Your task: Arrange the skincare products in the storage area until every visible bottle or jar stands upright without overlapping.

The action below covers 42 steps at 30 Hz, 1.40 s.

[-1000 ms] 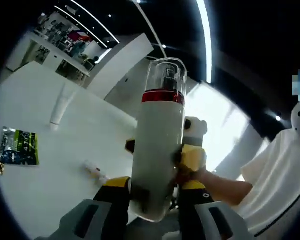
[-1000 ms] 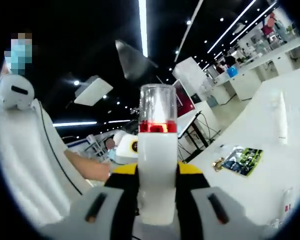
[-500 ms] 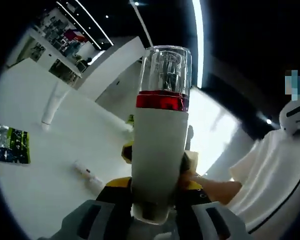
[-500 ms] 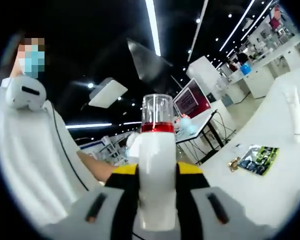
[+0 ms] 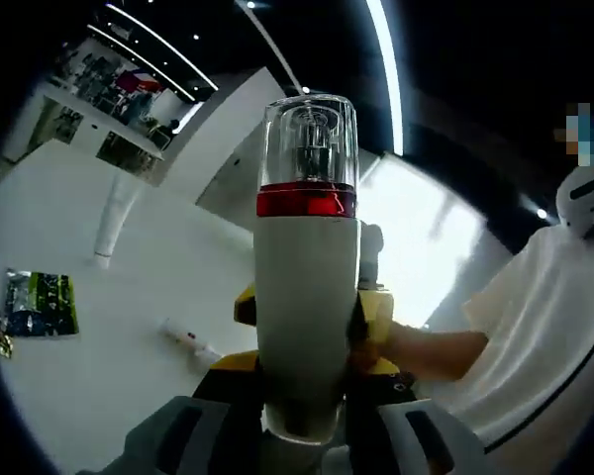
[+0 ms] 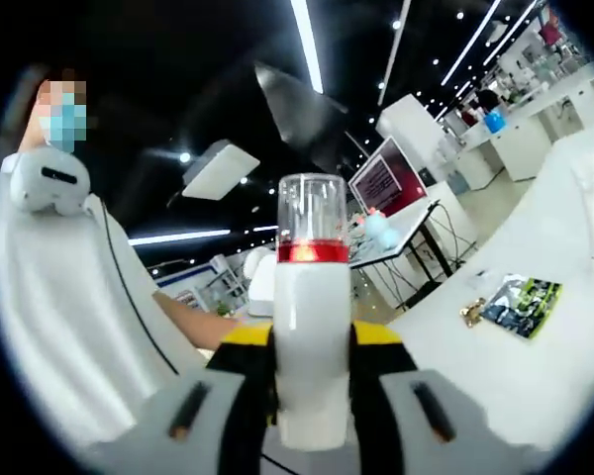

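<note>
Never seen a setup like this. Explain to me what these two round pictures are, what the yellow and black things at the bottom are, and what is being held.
No robot here: a person in a white top holds a hand-held claw in each hand. Each round picture comes from a fisheye camera riding on one claw, looking forward along its two jaws.

In the left gripper view, the left claw has its yellow and black jaws closed on a white pump bottle with a red band and a clear cap. Behind it the other claw grips the same bottle. The right gripper view shows the right claw closed on that bottle too, so both hold it, lifted off the table.

On the white table lie a white tube, a green and black packet and a small white bottle on its side.
</note>
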{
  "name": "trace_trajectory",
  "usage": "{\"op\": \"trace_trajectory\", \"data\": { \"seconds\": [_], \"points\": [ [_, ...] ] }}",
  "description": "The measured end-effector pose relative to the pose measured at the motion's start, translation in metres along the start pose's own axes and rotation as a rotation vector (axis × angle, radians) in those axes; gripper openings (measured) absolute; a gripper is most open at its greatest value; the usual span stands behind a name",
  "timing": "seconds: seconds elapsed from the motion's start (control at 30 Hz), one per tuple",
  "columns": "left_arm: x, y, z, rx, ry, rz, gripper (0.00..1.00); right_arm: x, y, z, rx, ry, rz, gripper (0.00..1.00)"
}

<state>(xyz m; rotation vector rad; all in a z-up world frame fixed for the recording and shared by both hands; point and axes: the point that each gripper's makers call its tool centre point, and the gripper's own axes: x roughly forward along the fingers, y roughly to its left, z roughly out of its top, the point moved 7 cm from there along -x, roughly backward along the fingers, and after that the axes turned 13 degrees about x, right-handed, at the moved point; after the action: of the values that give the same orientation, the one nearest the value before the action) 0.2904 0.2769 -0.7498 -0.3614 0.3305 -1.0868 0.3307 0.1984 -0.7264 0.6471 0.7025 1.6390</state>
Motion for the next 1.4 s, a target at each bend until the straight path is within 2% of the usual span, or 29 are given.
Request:
{"op": "trace_trajectory", "data": {
  "seconds": [0.27,0.4,0.57,0.67,0.77,0.93,0.97,1.03,1.27,1.4],
  "points": [
    [0.005,-0.002,0.001,0.012,0.017,0.001,0.31,-0.006,0.000,0.004,0.018,-0.025,0.014,0.30],
    [0.010,-0.003,-0.005,0.044,0.093,-0.010,0.31,-0.012,0.001,0.011,0.017,-0.076,0.027,0.30],
    [0.017,-0.003,-0.007,0.037,0.107,-0.028,0.31,-0.018,0.002,0.010,0.009,-0.077,0.008,0.30],
    [0.020,-0.001,-0.010,0.050,0.149,-0.040,0.31,-0.023,-0.001,0.013,0.027,-0.130,-0.004,0.30],
    [0.023,-0.001,-0.017,0.069,0.204,-0.061,0.31,-0.028,0.001,0.016,0.028,-0.149,-0.011,0.30],
    [0.025,-0.001,-0.019,0.056,0.197,-0.069,0.31,-0.028,0.000,0.013,0.028,-0.137,-0.030,0.29],
    [0.025,0.000,-0.018,0.038,0.184,-0.073,0.32,-0.028,0.001,0.013,0.016,-0.152,-0.036,0.29],
    [0.025,0.000,-0.018,0.055,0.167,-0.063,0.32,-0.026,0.003,0.014,-0.008,-0.159,-0.045,0.28],
    [0.021,0.001,-0.014,0.089,0.144,-0.046,0.33,-0.012,0.011,0.017,-0.129,-0.112,-0.071,0.27],
    [0.020,0.002,-0.002,0.074,0.069,-0.043,0.36,-0.007,0.019,0.021,-0.187,-0.091,-0.079,0.27]
  ]
}}
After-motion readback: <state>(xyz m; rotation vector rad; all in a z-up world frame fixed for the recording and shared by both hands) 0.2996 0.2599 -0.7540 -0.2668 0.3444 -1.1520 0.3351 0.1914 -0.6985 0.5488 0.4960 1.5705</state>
